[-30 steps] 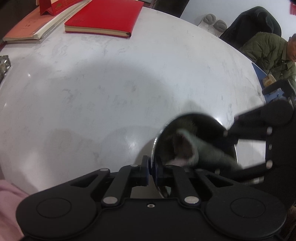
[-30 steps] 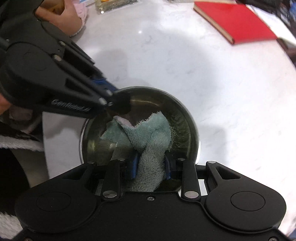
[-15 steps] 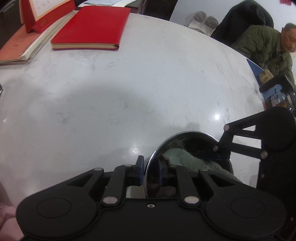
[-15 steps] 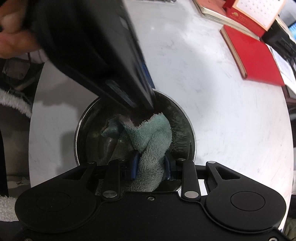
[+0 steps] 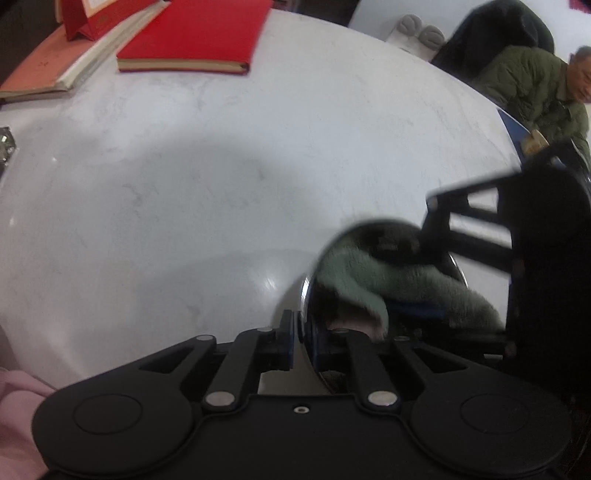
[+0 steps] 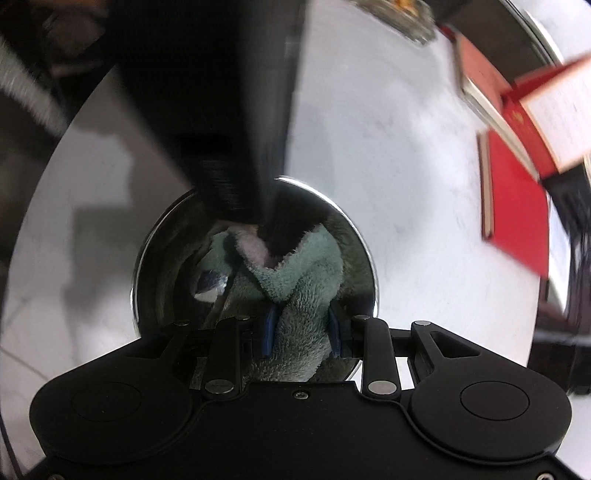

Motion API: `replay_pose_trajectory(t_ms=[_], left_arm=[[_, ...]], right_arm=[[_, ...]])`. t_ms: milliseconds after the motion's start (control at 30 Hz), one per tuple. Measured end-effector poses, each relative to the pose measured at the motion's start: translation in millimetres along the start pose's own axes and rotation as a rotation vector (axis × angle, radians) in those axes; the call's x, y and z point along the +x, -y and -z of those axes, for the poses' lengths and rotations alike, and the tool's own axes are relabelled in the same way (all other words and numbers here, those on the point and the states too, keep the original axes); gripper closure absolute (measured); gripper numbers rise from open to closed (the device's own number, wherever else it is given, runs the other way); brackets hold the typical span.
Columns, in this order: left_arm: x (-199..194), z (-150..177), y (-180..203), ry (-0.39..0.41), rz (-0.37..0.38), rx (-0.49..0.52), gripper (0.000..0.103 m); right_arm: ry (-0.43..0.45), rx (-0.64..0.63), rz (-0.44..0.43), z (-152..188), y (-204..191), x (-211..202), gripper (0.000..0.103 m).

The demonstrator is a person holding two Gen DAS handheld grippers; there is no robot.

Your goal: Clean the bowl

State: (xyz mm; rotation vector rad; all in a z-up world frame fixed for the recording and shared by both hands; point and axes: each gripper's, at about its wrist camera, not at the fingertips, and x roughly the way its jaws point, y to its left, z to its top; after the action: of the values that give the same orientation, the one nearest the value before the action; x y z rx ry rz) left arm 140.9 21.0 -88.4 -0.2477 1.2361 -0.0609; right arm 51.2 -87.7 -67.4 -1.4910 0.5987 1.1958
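Note:
A shiny steel bowl (image 6: 369,258) stands on the white marble table (image 5: 184,184). My left gripper (image 5: 301,332) has one pad outside and one inside the bowl's near rim (image 5: 306,291), and its jaws are closing tight on that rim. My right gripper (image 6: 301,332) is shut on a fluffy green cloth (image 6: 306,273) and reaches down into the bowl. The cloth (image 5: 351,280) lies bunched against the bowl's inner wall, with a pale pink corner turned up. In the right wrist view the left gripper's black body rises from the bowl's far rim and hides part of it.
A red book (image 5: 192,33) and a stack of books with a red desk calendar (image 5: 74,44) lie at the table's far side. A person in a green jacket (image 5: 535,85) sits beyond the far right edge. A pink sleeve (image 5: 14,406) shows bottom left.
My right gripper has rolled and swept the cloth round inside the bowl, so the left gripper now appears at the top of its view. The left gripper kept hold of the rim.

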Motion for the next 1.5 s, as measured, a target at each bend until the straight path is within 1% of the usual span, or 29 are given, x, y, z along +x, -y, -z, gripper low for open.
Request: replay_pose_trajectory(t_ms=[33, 100, 167, 233, 367, 400, 533, 633, 733, 967, 1100, 1133, 1167, 1267, 1300, 1367, 1500], left_arm=[[1, -2, 0, 0.005, -0.003, 0.004, 0.095], [4, -2, -1, -0.004, -0.002, 0.004, 0.093], [5, -1, 0, -0.002, -0.002, 0.013, 0.096], [4, 0, 2, -0.001, -0.006, 0.022, 0.097], [4, 0, 2, 0.0, -0.015, 0.021, 0.097], [4, 0, 2, 0.0, -0.017, 0.022, 0.097], [4, 2, 5, 0.008, -0.029, 0.026, 0.097], [4, 4, 6, 0.012, -0.036, 0.028, 0.096], [3, 6, 7, 0.017, -0.041, 0.033, 0.096], [3, 10, 10, 0.032, -0.045, 0.038, 0.095], [3, 12, 12, 0.047, -0.046, 0.043, 0.095], [3, 13, 13, 0.05, -0.045, 0.044, 0.096], [3, 13, 13, 0.053, -0.045, 0.046, 0.096], [3, 14, 15, 0.06, -0.044, 0.05, 0.096], [3, 15, 15, 0.065, -0.042, 0.05, 0.096], [3, 16, 15, 0.073, -0.039, 0.052, 0.096], [2, 17, 16, 0.081, -0.038, 0.058, 0.096]], right_arm=[[0.0, -0.019, 0.007, 1, 3, 8, 0.075], [0.0, -0.059, 0.027, 1, -4, 3, 0.066], [0.009, -0.116, 0.05, 3, -13, -3, 0.063], [0.031, -0.192, 0.074, 4, -23, -12, 0.062], [0.074, -0.316, 0.073, 8, -43, -23, 0.062], [0.085, -0.348, 0.073, 9, -48, -25, 0.065], [0.094, -0.358, 0.064, 11, -55, -28, 0.066], [0.099, -0.317, 0.048, 14, -58, -31, 0.068], [0.099, -0.255, 0.04, 21, -60, -37, 0.068], [0.095, -0.062, 0.022, 32, -72, -55, 0.07], [0.064, 0.113, -0.007, 37, -82, -69, 0.07], [0.057, 0.153, -0.019, 37, -71, -62, 0.07], [0.048, 0.201, -0.036, 38, -56, -51, 0.07], [0.021, 0.372, -0.116, 65, -21, -20, 0.07], [0.016, 0.438, -0.147, 71, -17, -21, 0.07], [0.012, 0.526, -0.191, 77, -17, -25, 0.07], [0.024, 0.756, -0.349, 95, -13, -29, 0.07]])
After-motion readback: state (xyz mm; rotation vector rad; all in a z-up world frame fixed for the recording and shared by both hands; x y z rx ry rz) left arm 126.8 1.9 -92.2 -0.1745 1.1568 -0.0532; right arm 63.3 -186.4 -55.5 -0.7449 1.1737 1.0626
